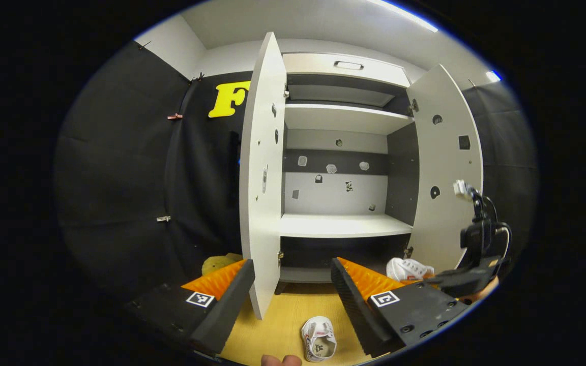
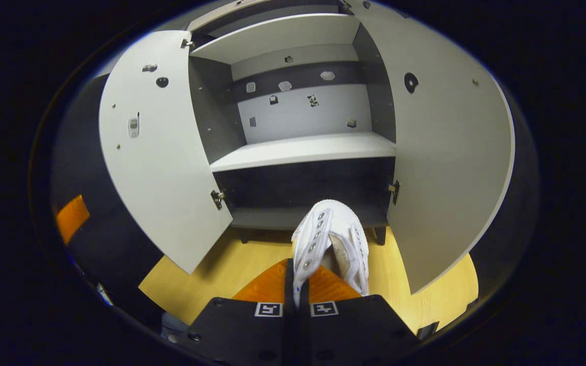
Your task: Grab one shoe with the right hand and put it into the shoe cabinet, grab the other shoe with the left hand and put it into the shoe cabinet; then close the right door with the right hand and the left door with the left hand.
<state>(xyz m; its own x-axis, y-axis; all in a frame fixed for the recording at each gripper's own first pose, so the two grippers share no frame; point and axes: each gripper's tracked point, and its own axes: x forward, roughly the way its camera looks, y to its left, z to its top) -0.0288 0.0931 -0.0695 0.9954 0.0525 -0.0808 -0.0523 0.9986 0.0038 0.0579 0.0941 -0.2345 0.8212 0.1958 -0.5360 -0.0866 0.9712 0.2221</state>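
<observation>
**First shoe held at the cabinet mouth, second still on the floor**

The right claw (image 2: pixel 300 277) is clamped on a white shoe (image 2: pixel 331 239), its fingers nearly together with the shoe's side pinched between them. The shoe hangs just in front of the shoe cabinet (image 2: pixel 303 147), level with the dark bottom compartment and between the two open doors. In the left gripper view the same shoe (image 1: pixel 409 268) shows low beside the right door (image 1: pixel 443 168), held by the right claw (image 1: pixel 463 280).

The left claw (image 1: pixel 293 290) is wide open and holds nothing. The other shoe (image 1: pixel 318 339) lies on the wooden floor (image 1: pixel 283 325) in front of the cabinet, near the foot of the left door (image 1: pixel 262 173), opening upward.

Risks, as I judge them: the grip takes only a thin fold of the upper, so the shoe could swing or slip free as it goes in. The bottom opening is low, and a hanging sole could catch the cabinet's front edge. The left door juts forward close to the left claw's path; a careless reach for the floor shoe could knock it.

No brand is legible on either shoe. Small stickers dot the cabinet's back panel (image 2: pixel 298 109), too small to read. Square black-and-white coded markers sit on both claws.
</observation>
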